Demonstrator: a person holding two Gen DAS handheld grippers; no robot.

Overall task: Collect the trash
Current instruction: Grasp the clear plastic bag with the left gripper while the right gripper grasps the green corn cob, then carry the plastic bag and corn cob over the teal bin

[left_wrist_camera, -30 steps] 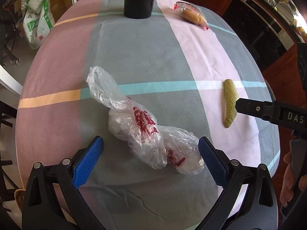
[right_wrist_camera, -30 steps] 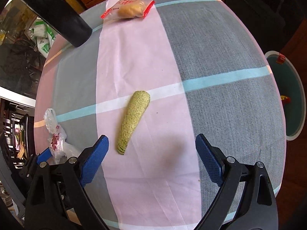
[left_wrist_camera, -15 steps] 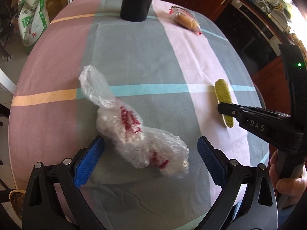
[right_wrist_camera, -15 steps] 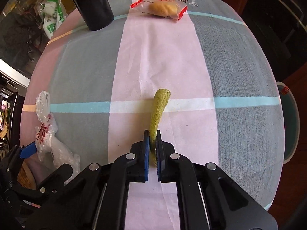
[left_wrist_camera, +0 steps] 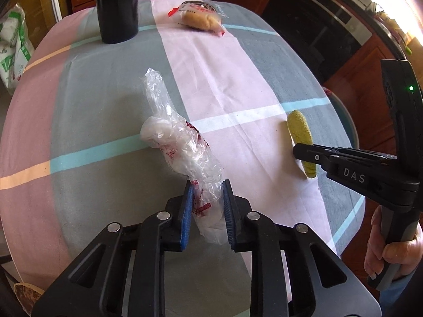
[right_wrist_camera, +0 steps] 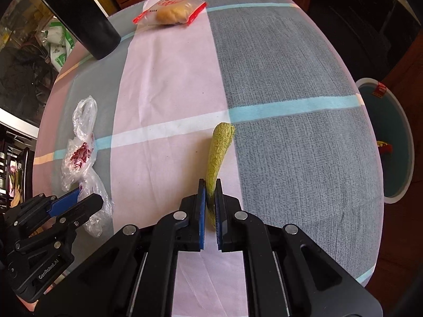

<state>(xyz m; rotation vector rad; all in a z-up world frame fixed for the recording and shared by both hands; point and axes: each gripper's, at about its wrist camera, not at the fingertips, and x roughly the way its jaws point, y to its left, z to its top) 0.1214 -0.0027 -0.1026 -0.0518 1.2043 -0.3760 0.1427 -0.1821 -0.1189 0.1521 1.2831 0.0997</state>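
Both grippers down on trash at the counter's near side.
The left gripper (left_wrist_camera: 206, 206) — jaws closing, blue pads pressing the crumpled plastic bag (left_wrist_camera: 179, 148) at its near end. The right gripper (right_wrist_camera: 210, 200) has its jaws pinched tight on the narrow end of the green corn cob (right_wrist_camera: 218, 153) — its far end lies on the checked cloth (right_wrist_camera: 277, 84). Black cylinder (right_wrist_camera: 82, 18) and wrapped bun (right_wrist_camera: 171, 13) sit at the far edge.

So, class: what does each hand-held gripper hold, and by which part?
Right hand-held gripper: the green peel, by its near end. Left hand-held gripper, jaws closing: the crumpled plastic bag, by its near end.
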